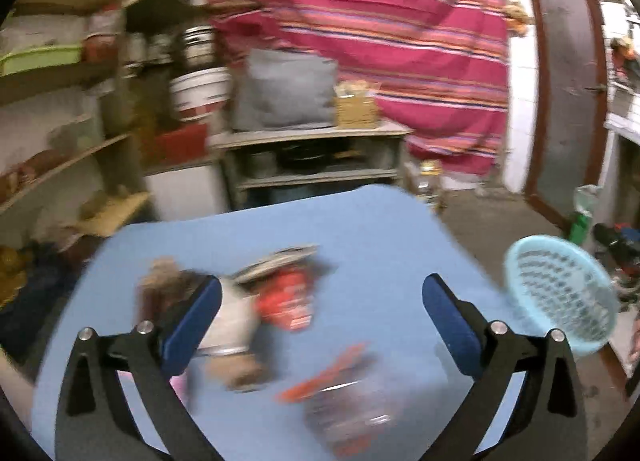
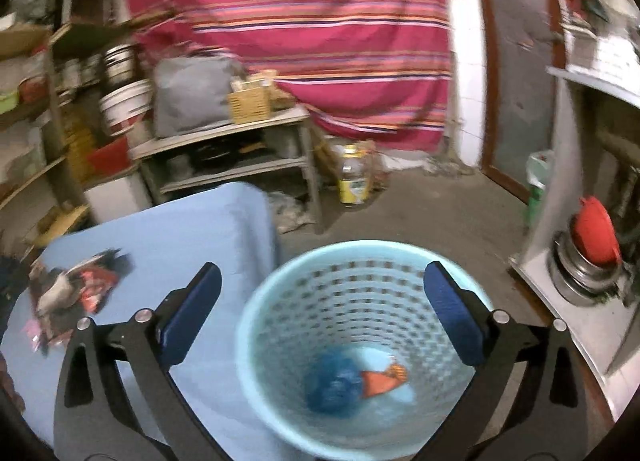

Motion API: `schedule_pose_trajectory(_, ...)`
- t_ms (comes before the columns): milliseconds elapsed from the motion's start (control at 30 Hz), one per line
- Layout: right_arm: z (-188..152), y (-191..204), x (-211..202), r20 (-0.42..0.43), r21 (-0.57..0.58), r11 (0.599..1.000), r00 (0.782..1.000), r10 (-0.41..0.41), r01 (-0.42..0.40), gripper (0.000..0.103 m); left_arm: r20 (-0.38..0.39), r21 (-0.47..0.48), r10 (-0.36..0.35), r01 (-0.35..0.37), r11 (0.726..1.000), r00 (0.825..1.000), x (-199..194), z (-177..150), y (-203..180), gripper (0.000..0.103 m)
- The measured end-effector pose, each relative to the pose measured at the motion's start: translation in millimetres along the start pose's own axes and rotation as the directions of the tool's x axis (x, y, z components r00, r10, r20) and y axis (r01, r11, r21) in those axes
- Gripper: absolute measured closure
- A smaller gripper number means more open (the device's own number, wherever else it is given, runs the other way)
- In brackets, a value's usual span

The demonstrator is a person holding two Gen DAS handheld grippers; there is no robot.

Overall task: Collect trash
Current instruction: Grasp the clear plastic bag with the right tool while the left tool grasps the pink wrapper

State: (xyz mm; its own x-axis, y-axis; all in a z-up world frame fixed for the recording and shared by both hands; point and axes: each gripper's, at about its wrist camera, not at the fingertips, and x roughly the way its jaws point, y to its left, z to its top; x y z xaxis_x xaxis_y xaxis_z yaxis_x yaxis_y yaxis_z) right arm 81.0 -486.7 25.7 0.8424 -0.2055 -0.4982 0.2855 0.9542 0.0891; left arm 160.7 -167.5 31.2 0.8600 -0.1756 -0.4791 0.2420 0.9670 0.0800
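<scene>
I have the left gripper [image 1: 322, 301] hovering over the light blue cloth-covered table [image 1: 380, 229], its blue-padded fingers spread wide apart with nothing between them. Below it lies a blurred pile of crumpled wrappers [image 1: 276, 301], red, white and brown, and nearer to me a second red-and-silver foil packet [image 1: 344, 405], all resting on the cloth. From the right wrist view, the right gripper [image 2: 322, 301] is also wide open and empty, held above the pale blue perforated plastic basket [image 2: 280, 301], which stands on the grey concrete floor [image 2: 420, 213] just beside the table's edge. Inside the basket, at the bottom, I see a crumpled dark blue plastic wad [image 2: 334, 389] touching an orange triangular wrapper [image 2: 382, 379]. The same wrapper pile shows at the far left of that view, on the table, well apart from the basket. A pink striped hanging cloth [image 2: 320, 21] fills the background behind a grey low shelf unit [image 2: 224, 141].
</scene>
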Motion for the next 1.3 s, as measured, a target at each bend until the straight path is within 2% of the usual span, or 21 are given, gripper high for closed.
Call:
schedule_pose_trajectory(100, -9, 42, -1, -0.004, -0.068, 0.996, 0.998, 0.056, -0.057, 0.004, -0.032, -0.027, 0.061, -0.062, 0.998, 0.998, -1, -15, 48, 0.005)
schedule_pose_trajectory(233, -25, 99, 2, -0.034, -0.123, 0.979, 0.987, 0.157, -0.16, 0.004, -0.061, -0.033, 0.162, -0.164, 0.986, 0.985, -2, -39, 108, 0.005)
schedule_pose_trajectory(333, -38, 138, 5, -0.067, -0.172, 0.961, 0.976, 0.208, -0.217, 0.004, -0.086, -0.046, 0.178, -0.183, 0.982, 0.98, -2, -56, 140, 0.005)
schedule_pose_trajectory(467, -61, 180, 11, -0.134, -0.196, 0.936, 0.954, 0.268, -0.291, 0.004, -0.111, -0.07, 0.174, -0.183, 0.981, 0.978, 2, -69, 165, 0.005)
schedule_pose_trajectory(633, -83, 216, 29, -0.209, -0.237, 0.918, 0.94, 0.27, -0.317, 0.004, -0.133, -0.058, 0.167, -0.176, 0.983, 0.977, 5, -76, 182, 0.005)
schedule_pose_trajectory(800, -92, 228, 48, -0.255, -0.247, 0.915, 0.933, 0.255, -0.318, 0.004, -0.205, -0.148, 0.101, -0.133, 0.98, 0.974, 17, -86, 202, 0.005)
schedule_pose_trajectory(900, -95, 234, 55, -0.269, -0.265, 0.91, 0.931, 0.249, -0.32, 0.004, -0.246, -0.16, 0.098, -0.14, 0.977, 0.964, 29, -91, 207, 0.005)
schedule_pose_trajectory(1033, -97, 239, 58, -0.272, -0.289, 0.901, 0.93, 0.246, -0.323, 0.005, -0.251, -0.177, 0.087, -0.134, 0.975, 0.964, 39, -93, 210, 0.005)
schedule_pose_trajectory(1100, -97, 242, 60, -0.284, -0.293, 0.894, 0.923, 0.258, -0.34, 0.01, -0.269, -0.185, 0.063, -0.116, 0.976, 0.961, 47, -93, 211, 0.005)
schedule_pose_trajectory(1167, -98, 245, 65, -0.31, -0.288, 0.886, 0.911, 0.273, -0.364, 0.03, -0.287, -0.188, 0.04, -0.097, 0.977, 0.957, 56, -92, 211, 0.005)
schedule_pose_trajectory(1200, -98, 246, 67, -0.322, -0.284, 0.883, 0.905, 0.279, -0.373, 0.036, -0.288, -0.193, 0.034, -0.093, 0.977, 0.957, 59, -90, 212, 0.005)
schedule_pose_trajectory(1267, -100, 247, 69, -0.336, -0.275, 0.877, 0.894, 0.296, -0.394, 0.053, -0.288, -0.199, 0.021, -0.081, 0.977, 0.957, 64, -88, 213, 0.005)
schedule_pose_trajectory(1300, -101, 248, 70, -0.34, -0.275, 0.874, 0.891, 0.302, -0.401, 0.057, -0.287, -0.202, 0.015, -0.076, 0.976, 0.958, 66, -86, 214, 0.005)
